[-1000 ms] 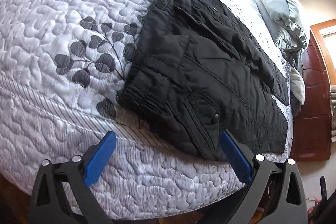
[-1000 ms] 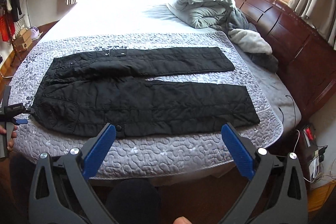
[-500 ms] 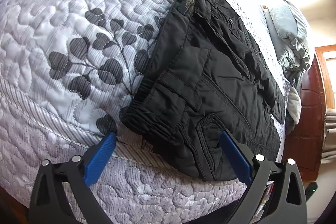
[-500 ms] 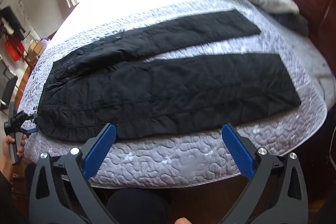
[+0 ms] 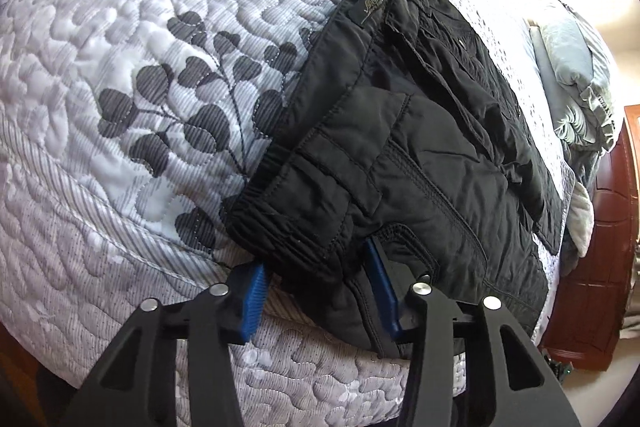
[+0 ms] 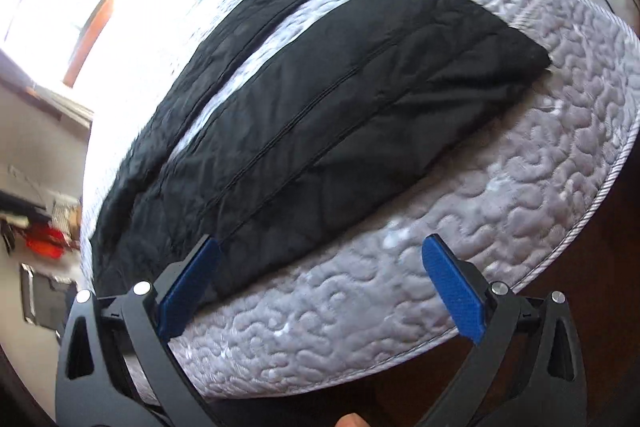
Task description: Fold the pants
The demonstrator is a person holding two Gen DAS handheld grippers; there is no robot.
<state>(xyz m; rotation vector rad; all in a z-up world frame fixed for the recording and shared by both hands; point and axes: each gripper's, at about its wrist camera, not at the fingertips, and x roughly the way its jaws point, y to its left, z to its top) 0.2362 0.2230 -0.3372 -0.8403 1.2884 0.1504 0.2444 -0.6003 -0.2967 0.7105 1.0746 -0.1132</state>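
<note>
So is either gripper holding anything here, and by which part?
The left gripper has its jaws closing around the waistband corner of the black quilted pants; whether it grips is unclear. The right gripper is open, holding nothing.

The pants are showing as black quilted cloth with a faint sheen and raised stitching. The bedspread under them is looking soft and puffy — grey-white stitched fabric, matt, ribbed near its edge. The grippers' pads are appearing as ridged blue plastic on matt black frames — with shiny metal rivets.
</note>
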